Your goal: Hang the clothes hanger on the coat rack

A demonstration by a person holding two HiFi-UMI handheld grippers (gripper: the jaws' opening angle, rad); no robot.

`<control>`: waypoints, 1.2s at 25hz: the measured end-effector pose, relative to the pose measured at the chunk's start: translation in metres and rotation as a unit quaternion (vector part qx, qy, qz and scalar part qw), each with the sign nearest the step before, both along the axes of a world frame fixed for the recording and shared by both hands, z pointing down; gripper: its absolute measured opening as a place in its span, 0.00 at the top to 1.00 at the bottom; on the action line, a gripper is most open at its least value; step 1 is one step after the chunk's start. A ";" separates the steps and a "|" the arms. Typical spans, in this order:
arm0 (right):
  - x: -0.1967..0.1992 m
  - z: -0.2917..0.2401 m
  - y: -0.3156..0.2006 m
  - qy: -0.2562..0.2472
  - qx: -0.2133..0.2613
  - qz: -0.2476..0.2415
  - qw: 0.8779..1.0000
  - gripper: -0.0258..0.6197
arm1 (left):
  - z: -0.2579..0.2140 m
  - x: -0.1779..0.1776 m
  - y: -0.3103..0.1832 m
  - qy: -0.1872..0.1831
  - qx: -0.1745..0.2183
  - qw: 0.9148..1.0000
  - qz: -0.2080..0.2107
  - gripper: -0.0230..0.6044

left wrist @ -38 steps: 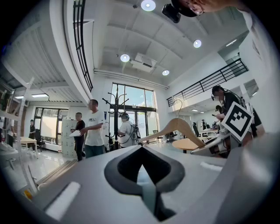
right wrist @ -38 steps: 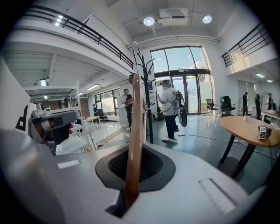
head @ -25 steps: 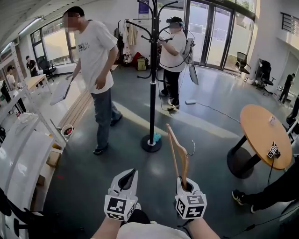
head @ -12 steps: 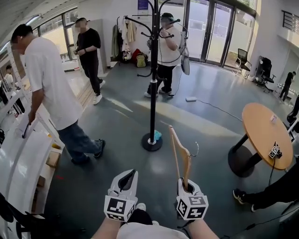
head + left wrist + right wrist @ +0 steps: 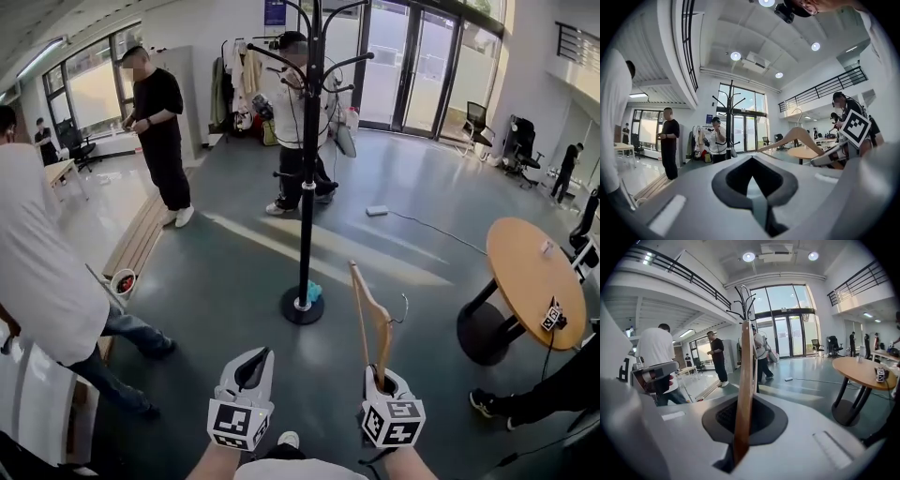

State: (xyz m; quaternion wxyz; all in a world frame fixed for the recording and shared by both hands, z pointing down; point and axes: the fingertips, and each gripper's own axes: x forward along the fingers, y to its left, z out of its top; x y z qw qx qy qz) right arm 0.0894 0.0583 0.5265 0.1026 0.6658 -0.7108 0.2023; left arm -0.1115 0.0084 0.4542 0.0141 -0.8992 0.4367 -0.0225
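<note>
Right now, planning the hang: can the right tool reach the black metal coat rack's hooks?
Probably not yet. The right tool grips the wooden clothes hanger, but the black metal coat rack stands well ahead; nothing blocks the path, so step closer.

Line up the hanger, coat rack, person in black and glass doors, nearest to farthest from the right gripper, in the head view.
1. Hanger, held in its jaws.
2. Coat rack, ahead, slightly left.
3. Person in black, far left.
4. Glass doors, back wall.
</note>
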 end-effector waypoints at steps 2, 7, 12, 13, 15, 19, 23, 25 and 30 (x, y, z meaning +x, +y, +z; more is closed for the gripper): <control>-0.004 -0.003 -0.016 0.000 -0.001 0.008 1.000 0.92 | -0.003 -0.008 -0.018 0.001 -0.001 1.000 0.004 0.96; -0.006 -0.006 -0.050 0.000 -0.004 0.025 1.000 0.92 | -0.004 -0.018 -0.054 0.002 -0.005 1.000 0.012 0.96; 0.000 0.000 -0.083 -0.006 -0.013 0.031 0.999 0.92 | 0.007 -0.018 -0.089 0.001 -0.018 1.000 0.011 0.96; 0.003 0.002 -0.089 -0.007 -0.014 0.032 0.999 0.92 | 0.009 -0.017 -0.096 0.000 -0.019 1.000 0.010 0.96; 0.010 0.007 -0.105 -0.009 -0.018 0.033 0.999 0.92 | 0.012 -0.013 -0.111 0.001 -0.022 1.000 0.006 0.96; 0.032 0.014 -0.145 -0.012 -0.022 0.029 0.999 0.92 | 0.017 0.002 -0.148 0.000 -0.025 1.000 -0.008 0.96; 0.058 0.017 -0.192 -0.014 -0.020 0.019 1.000 0.92 | 0.015 0.021 -0.189 -0.003 -0.019 0.999 -0.027 0.96; 0.072 0.013 -0.218 -0.013 -0.014 0.009 1.000 0.92 | 0.008 0.033 -0.210 0.000 -0.010 0.999 -0.038 0.96; 0.112 0.002 -0.273 -0.010 -0.001 -0.013 1.000 0.92 | -0.005 0.074 -0.254 0.005 0.005 0.998 -0.056 0.96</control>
